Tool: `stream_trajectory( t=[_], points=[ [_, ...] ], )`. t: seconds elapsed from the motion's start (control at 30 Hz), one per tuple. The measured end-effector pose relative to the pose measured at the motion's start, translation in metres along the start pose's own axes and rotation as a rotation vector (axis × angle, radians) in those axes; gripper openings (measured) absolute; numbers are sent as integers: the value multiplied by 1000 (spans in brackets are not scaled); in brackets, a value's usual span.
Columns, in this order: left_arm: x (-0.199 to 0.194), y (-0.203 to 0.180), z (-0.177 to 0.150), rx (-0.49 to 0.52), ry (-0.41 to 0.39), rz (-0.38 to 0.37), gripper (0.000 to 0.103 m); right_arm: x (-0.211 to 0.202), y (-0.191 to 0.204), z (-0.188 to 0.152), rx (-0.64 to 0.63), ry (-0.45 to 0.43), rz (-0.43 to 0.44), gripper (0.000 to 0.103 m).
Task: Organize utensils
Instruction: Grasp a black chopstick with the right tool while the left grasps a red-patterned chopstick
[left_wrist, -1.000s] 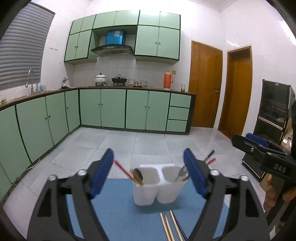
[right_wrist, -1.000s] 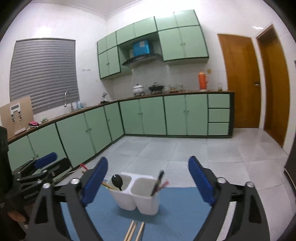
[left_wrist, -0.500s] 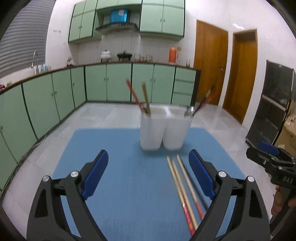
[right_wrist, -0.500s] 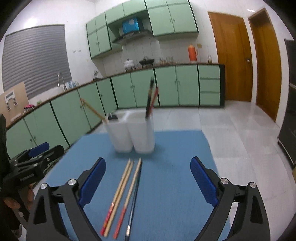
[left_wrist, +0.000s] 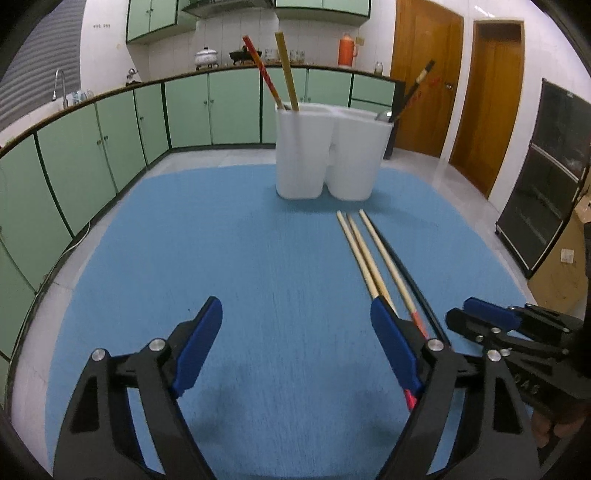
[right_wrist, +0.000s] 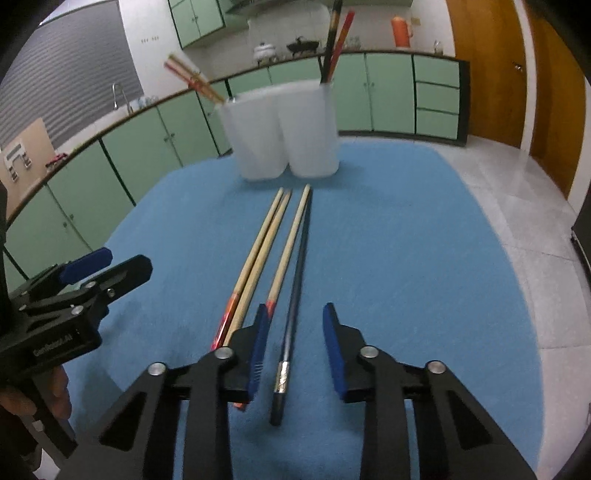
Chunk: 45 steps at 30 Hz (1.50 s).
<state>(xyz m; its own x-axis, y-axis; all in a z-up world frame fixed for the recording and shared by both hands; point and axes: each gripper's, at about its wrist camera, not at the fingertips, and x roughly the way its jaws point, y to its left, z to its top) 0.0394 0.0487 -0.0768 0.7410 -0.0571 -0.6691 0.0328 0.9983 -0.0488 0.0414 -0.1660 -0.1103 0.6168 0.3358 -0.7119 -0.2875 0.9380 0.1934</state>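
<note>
A white two-compartment holder (left_wrist: 328, 151) (right_wrist: 280, 133) stands at the far side of a blue mat (left_wrist: 258, 277) (right_wrist: 406, 240), with chopsticks and a spoon in it. Several loose chopsticks lie on the mat: wooden ones (left_wrist: 364, 254) (right_wrist: 258, 251) and a black chopstick (right_wrist: 293, 295). My right gripper (right_wrist: 295, 339) is open, low over the mat, with its fingers on either side of the black chopstick's near end. My left gripper (left_wrist: 295, 347) is open and empty, left of the loose chopsticks.
The mat covers a table whose edges show all around. Behind are green kitchen cabinets (left_wrist: 110, 140), wooden doors (left_wrist: 424, 74) and a dark cabinet (left_wrist: 546, 177) at the right. The right gripper shows in the left wrist view (left_wrist: 487, 319).
Both grippers have come down and tilted toward the mat. The right gripper's jaws have narrowed and now straddle the black chopstick. The holder looks farther and higher in view.
</note>
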Motion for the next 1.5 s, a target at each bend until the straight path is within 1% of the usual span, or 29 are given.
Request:
stream_trajectory(
  t=[0.13, 0.17, 0.27, 0.43, 0.57, 0.8, 0.87, 0.97, 1.33, 1.5],
  points=[
    [4, -2, -5, 1, 24, -3, 79, 11, 3, -5, -6, 39, -1, 16],
    [5, -4, -5, 1, 28, -4, 79, 13, 2, -4, -5, 46, -1, 12],
    [7, -7, -8, 2, 39, -15, 79, 14, -1, -3, 6, 52, 1, 8],
    [12, -16, -8, 10, 67, -51, 78, 11, -7, -3, 14, 53, -20, 7],
    [18, -27, -9, 20, 90, -71, 78, 4, -20, -5, 44, 50, -29, 6],
    [33, -42, -12, 41, 132, -76, 75, -2, -32, -8, 74, 46, -25, 6],
    [37, -44, -13, 44, 148, -72, 72, -2, -32, -9, 72, 46, -24, 6],
    [41, -42, -13, 32, 167, -74, 70, -2, -31, -9, 69, 46, -20, 6],
    [44, -46, -9, 29, 172, -81, 70, -2, -34, -9, 74, 48, -10, 6],
    [45, -46, -10, 28, 178, -75, 67, -2, -34, -9, 76, 47, -8, 6]
  ],
)
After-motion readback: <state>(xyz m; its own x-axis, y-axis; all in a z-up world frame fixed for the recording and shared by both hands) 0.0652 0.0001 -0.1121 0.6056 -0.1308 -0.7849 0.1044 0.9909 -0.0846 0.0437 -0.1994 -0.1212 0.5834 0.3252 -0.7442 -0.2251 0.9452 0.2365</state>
